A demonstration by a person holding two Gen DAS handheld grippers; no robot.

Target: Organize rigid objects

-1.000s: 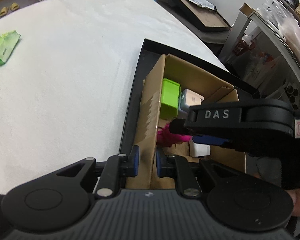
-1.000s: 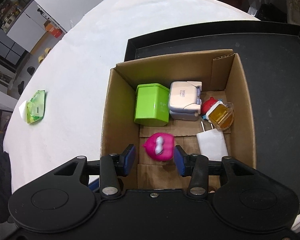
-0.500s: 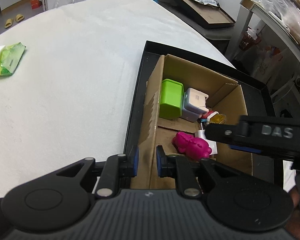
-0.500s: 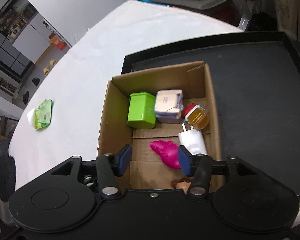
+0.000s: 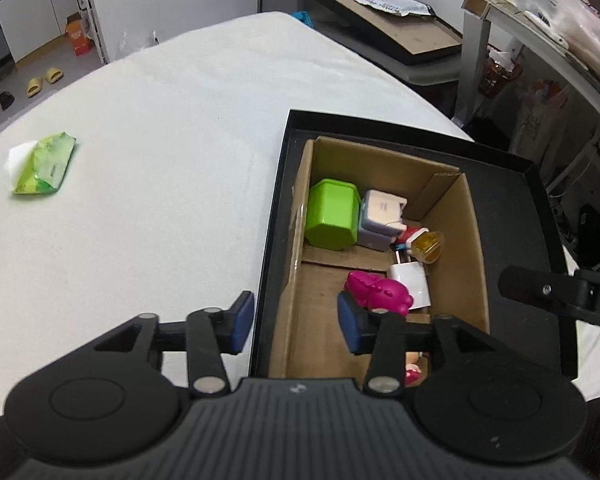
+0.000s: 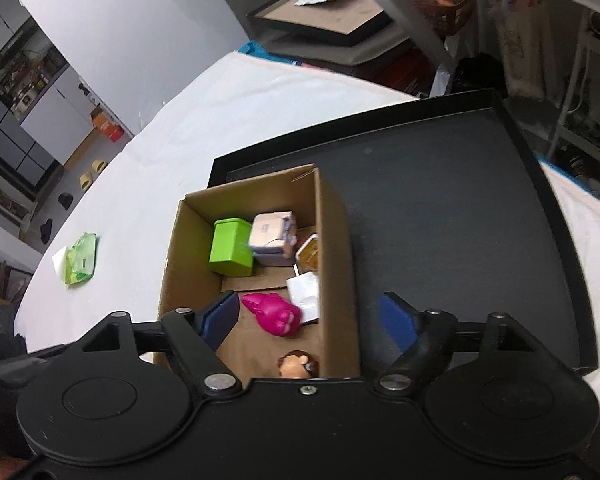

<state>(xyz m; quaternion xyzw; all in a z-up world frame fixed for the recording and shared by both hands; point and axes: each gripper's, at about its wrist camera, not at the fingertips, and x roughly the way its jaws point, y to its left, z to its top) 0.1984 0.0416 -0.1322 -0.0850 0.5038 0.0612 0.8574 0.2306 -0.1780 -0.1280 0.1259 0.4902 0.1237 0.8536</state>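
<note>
While left gripper (image 5: 296, 322) and right gripper (image 6: 308, 316) are held spread wide and empty above cardboard box (image 5: 470, 216), magenta toy (image 5: 378, 291) is seen lying on its side on box floor: glossy, rounded, bumpy. White charger (image 5: 412, 283) is touched by it. Box is set in black tray (image 6: 440, 200).

In the right wrist view, the gripper body hides all but the head of a small brown-haired figurine (image 6: 298, 365) at lower centre. The cardboard box (image 6: 334, 248) wall covers part of the amber bottle (image 6: 309, 255).
</note>
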